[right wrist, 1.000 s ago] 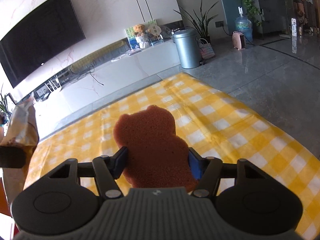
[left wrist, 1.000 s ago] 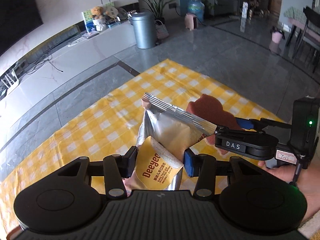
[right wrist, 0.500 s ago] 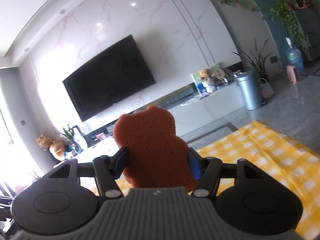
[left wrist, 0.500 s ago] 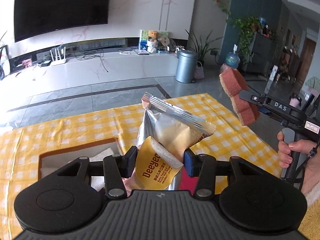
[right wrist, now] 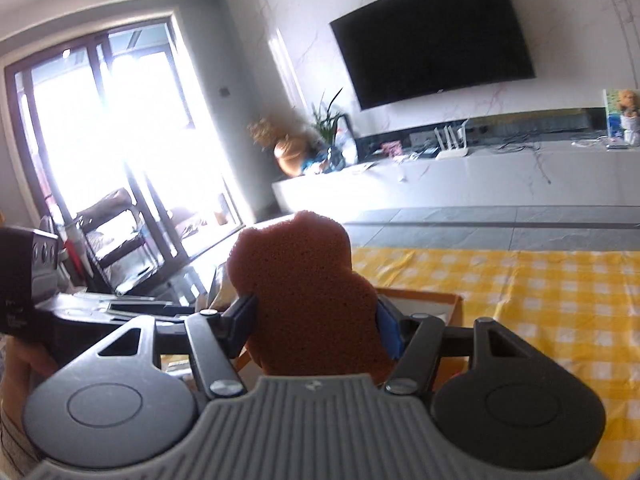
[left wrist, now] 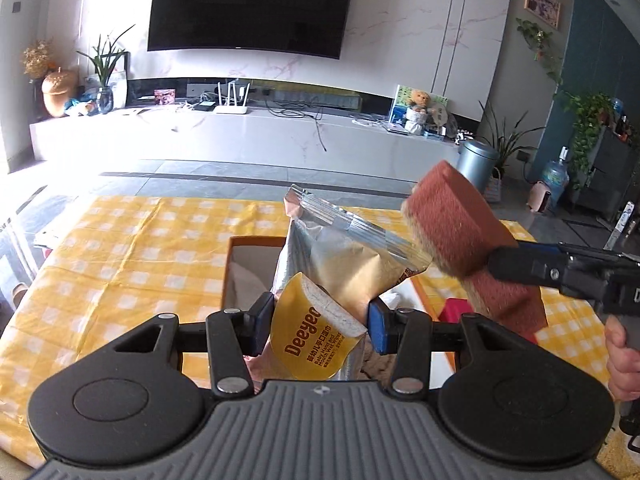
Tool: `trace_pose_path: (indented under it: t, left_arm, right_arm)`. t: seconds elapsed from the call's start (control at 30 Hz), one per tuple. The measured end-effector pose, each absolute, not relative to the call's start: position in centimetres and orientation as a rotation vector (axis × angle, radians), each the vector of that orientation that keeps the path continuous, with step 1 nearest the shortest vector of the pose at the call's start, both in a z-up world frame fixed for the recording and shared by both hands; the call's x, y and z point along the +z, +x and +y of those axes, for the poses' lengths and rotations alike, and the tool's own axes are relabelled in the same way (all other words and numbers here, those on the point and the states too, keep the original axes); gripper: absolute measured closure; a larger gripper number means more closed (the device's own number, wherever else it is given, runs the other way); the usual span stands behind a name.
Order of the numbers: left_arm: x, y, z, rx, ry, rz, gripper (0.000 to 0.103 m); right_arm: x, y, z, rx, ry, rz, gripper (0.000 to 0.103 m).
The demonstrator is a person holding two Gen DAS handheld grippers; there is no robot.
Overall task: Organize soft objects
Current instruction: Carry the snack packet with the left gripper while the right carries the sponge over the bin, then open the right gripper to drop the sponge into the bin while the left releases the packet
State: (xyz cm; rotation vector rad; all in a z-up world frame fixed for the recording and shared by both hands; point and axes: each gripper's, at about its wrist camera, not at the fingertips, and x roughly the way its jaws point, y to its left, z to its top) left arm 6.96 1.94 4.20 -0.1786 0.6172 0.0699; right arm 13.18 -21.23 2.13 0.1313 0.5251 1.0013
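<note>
Left tool (left wrist: 318, 322) grips "Deeyeo" wipes pack (left wrist: 332, 280); right tool (right wrist: 316, 322) grips sponge (right wrist: 308, 292).

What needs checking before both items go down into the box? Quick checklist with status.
1. Left claw clamped on the wet wipes pack: ok.
2. Right claw clamped on the bear-shaped sponge: ok.
3. Orange box open on the yellow checked cloth: ok.
4. Sponge clear of the pack: cannot tell, they overlap in the left wrist view.
5. Free room in the box: cannot tell, the pack hides most of it and something white already lies inside.
</note>
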Motion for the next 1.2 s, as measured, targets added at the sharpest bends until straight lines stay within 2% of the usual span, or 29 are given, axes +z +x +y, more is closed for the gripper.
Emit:
trace_pose_path:
  t: [0.27, 0.57, 0.63, 0.7, 0.8, 0.87, 1.2]
  left_arm:
    - [2.8, 5.2, 7.2, 0.141, -0.303, 0.625, 0.049]
    - [3.1, 3.0, 9.2, 0.119, -0.373, 0.598, 0.049]
    - [3.1, 3.0, 9.2, 0.097, -0.376, 0.595, 0.049]
    - [2.9, 3.3, 8.9, 0.067, -0.373, 0.603, 0.049]
    - [2.7, 3.5, 8.3, 0.038, -0.373, 0.616, 0.049]
    - [2.4, 3.7, 7.8, 0.028, -0.373, 0.624, 0.049]
    - [0.8, 5.4, 4.4, -0.069, -0.369, 0.713, 0.049]
  right_arm:
    - [-1.0, 12.7, -15.9, 1.017, -0.004, 0.692, 0.041]
    - [-6.4, 8.5, -6.3, 1.197, -0.452, 0.862, 0.040]
    - [-7.0, 8.7, -5.4, 1.135, -0.475, 0.889, 0.040]
    - [-7.4, 9.3, -5.2, 1.122, -0.452, 0.930, 0.037]
    - [-7.2, 9.5, -5.6, 1.109, -0.409, 0.944, 0.023]
    - [-6.4, 8.8, -6.7, 1.139, -0.393, 0.903, 0.002]
    - [1.5, 10.2, -17.7, 0.939, -0.193, 0.666, 0.003]
